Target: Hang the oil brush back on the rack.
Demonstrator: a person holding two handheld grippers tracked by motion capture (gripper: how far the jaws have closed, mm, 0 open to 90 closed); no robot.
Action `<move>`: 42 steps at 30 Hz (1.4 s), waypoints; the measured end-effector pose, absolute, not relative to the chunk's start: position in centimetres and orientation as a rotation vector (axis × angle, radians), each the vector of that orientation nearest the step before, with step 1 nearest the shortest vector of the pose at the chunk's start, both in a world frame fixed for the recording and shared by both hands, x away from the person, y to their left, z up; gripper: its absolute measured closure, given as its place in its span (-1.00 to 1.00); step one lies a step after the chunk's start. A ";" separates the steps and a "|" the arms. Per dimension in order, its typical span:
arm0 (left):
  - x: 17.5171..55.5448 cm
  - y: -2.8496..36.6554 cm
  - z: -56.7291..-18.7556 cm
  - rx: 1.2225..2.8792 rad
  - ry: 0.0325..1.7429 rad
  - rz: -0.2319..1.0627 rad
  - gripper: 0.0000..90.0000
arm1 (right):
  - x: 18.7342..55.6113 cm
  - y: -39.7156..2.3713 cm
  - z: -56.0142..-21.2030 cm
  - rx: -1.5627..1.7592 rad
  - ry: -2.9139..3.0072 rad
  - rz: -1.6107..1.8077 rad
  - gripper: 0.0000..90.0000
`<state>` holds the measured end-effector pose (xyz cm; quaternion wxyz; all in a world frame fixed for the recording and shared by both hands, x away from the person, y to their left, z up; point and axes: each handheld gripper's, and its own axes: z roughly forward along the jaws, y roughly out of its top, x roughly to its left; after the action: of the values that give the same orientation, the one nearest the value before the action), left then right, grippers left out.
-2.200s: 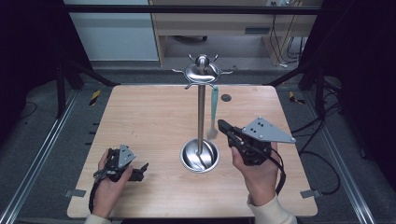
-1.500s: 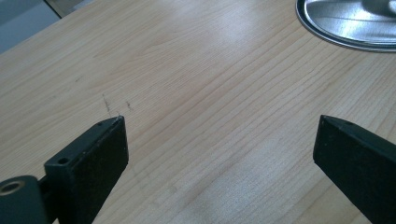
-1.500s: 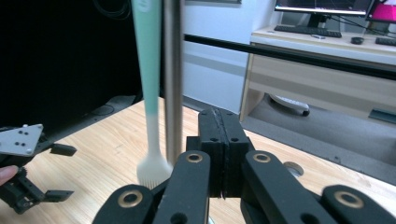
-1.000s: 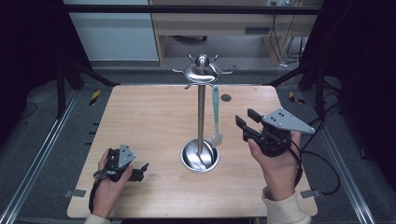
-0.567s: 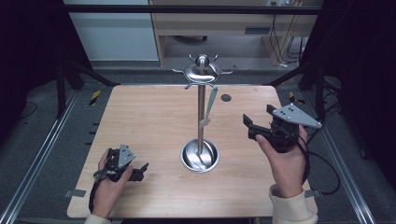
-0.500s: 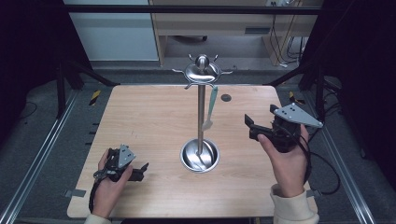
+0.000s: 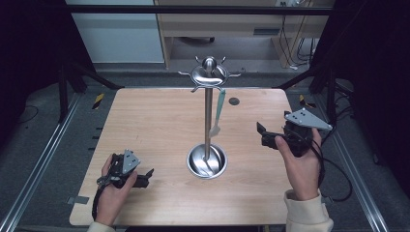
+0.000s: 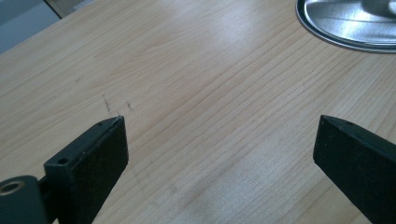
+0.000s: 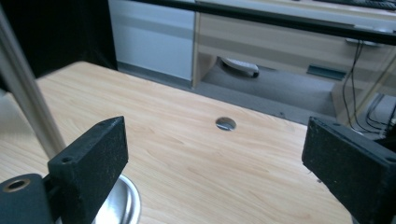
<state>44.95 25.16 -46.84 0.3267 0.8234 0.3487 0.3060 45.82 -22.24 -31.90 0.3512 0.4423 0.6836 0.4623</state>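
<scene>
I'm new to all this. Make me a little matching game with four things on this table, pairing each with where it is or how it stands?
Things:
1. spoon
2. left tool
3. right tool
4. hole

Places or states:
A. in the tabletop, behind the stand
B. open, held above the table's right side
C. hanging from the stand's top
D. open, low at the table's near left

Pairs: 1-C, 2-D, 3-B, 4-A

A metal stand (image 7: 208, 121) is standing at the middle of the table (image 7: 145, 121), its round base (image 7: 206, 161) lying nearer the person. A utensil (image 7: 218, 111) is hanging from the stand's top, just right of the pole. The left gripper (image 7: 147, 175) is lying at the near left; the right gripper (image 7: 261, 134) is sitting well right of the stand. A hole (image 7: 234, 101) is lying behind, towards the far edge.
</scene>
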 end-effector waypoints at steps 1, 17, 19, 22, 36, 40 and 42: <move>45.0 25.1 -46.9 2.148 0.916 0.802 -0.94 | 45.9 -22.3 -32.1 1.145 1.771 1.190 -0.81; 45.0 25.1 -46.8 2.158 0.912 0.801 -0.94 | 47.5 -22.7 -35.3 1.185 1.843 1.071 -0.80; 45.0 25.1 -46.8 2.157 0.913 0.801 -0.94 | 47.8 -22.7 -35.8 1.192 1.861 1.061 -0.80; 44.9 25.1 -46.9 2.147 0.917 0.802 -0.94 | 48.0 -22.6 -36.7 1.196 1.881 1.045 -0.80; 44.9 25.1 -46.9 2.150 0.914 0.802 -0.94 | 48.9 -21.9 -39.7 1.187 1.992 0.991 -0.77; 44.9 25.1 -46.8 2.155 0.912 0.802 -0.94 | 49.2 -21.8 -40.5 1.200 2.014 0.992 -0.77; 45.0 25.1 -46.9 2.149 0.915 0.801 -0.94 | 49.3 -21.8 -40.9 1.203 2.023 0.994 -0.77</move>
<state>44.95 25.12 -46.86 0.3300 0.8215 0.3497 0.3064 49.32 -21.84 -40.93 0.2891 0.4507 0.7580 0.3725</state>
